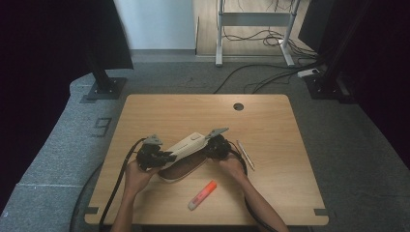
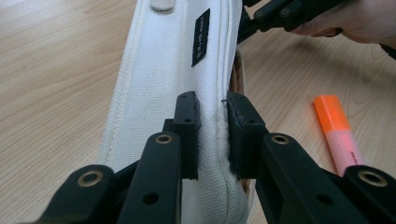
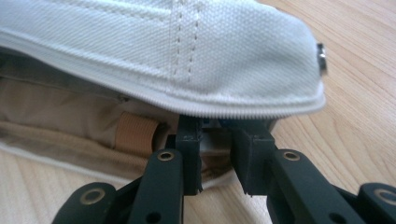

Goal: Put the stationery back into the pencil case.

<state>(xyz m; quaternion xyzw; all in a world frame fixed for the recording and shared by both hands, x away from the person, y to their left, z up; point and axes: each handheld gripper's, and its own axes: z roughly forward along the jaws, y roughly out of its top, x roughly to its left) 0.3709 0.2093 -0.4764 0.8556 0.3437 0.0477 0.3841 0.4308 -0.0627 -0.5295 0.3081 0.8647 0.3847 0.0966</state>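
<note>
A white canvas pencil case [image 1: 186, 145] lies slantwise in the middle of the wooden table [image 1: 275, 130], its lid lifted off the brown inside. My left gripper [image 1: 167, 157] is at its near-left end. In the left gripper view that gripper [image 2: 210, 105] is shut on the case's [image 2: 159, 70] seam. My right gripper [image 1: 209, 146] is at the far-right end. In the right gripper view its jaws [image 3: 217, 128] reach under the lid's zip rim [image 3: 233, 105], nearly together, with a small pale piece of the zip between them. The tan lining [image 3: 60, 116] shows beneath.
An orange highlighter [image 1: 202, 195] lies near the front edge, also in the left gripper view [image 2: 338, 135]. A silver pen [image 1: 245, 154] lies right of the right hand. A round cable hole [image 1: 238, 106] sits at the table's back. Cables trail off the front.
</note>
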